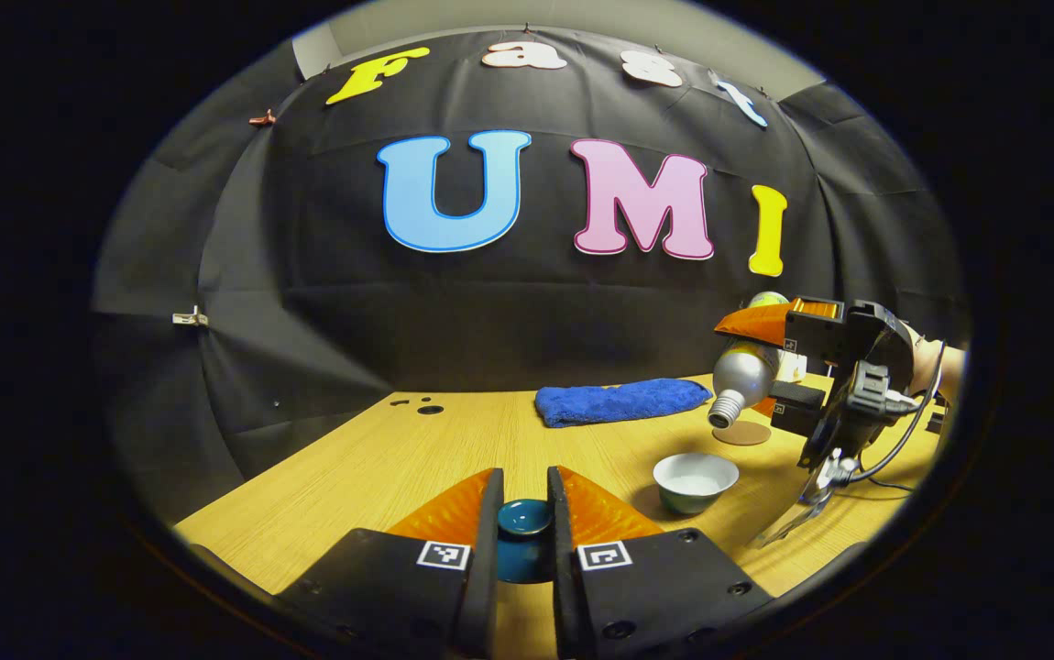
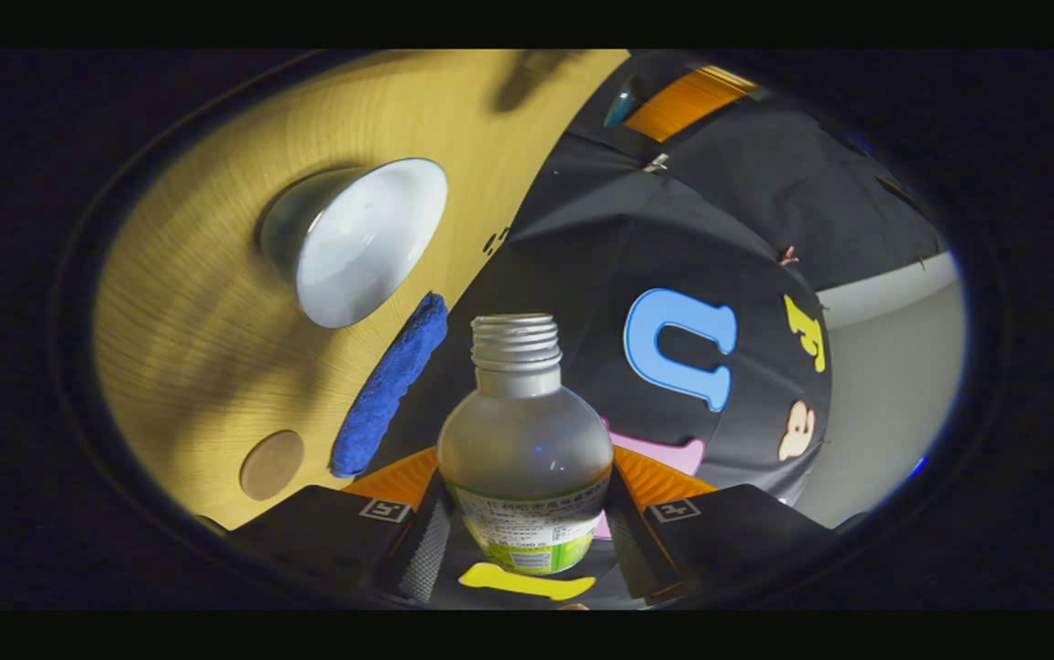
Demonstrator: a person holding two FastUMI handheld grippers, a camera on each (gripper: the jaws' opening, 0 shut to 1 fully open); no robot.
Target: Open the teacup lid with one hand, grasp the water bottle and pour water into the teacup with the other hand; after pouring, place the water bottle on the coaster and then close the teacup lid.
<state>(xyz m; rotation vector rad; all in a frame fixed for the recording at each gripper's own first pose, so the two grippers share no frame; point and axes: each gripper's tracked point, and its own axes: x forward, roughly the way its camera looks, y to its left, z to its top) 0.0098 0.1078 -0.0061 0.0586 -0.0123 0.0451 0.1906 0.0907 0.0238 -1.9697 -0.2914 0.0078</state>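
We judge the pouring step to be in hand. The left hand-held gripper [image 1: 523,513] is nearly closed, both fingers pressing the small dark teal lid [image 1: 524,517], held off the cup and above the near part of the worktop [image 1: 399,458]. The teacup [image 1: 695,480] stands uncovered toward the right side of the worktop, white inside; whether it holds water yet we cannot tell.

The right hand-held gripper [image 2: 527,513] is clamped on the water bottle [image 2: 525,440] around its labelled body. In the left gripper view the bottle [image 1: 740,376] is tipped, its uncapped threaded mouth pointing down and toward the cup, above and slightly behind it. No stream is visible.

The round coaster [image 1: 741,433] lies just behind the cup, near the blue towel [image 1: 620,401] at the far edge.

Next move, in our judgement: bring the mouth over the cup and tilt further, slowly, to avoid spilling; then upright the bottle and set it on the coaster.
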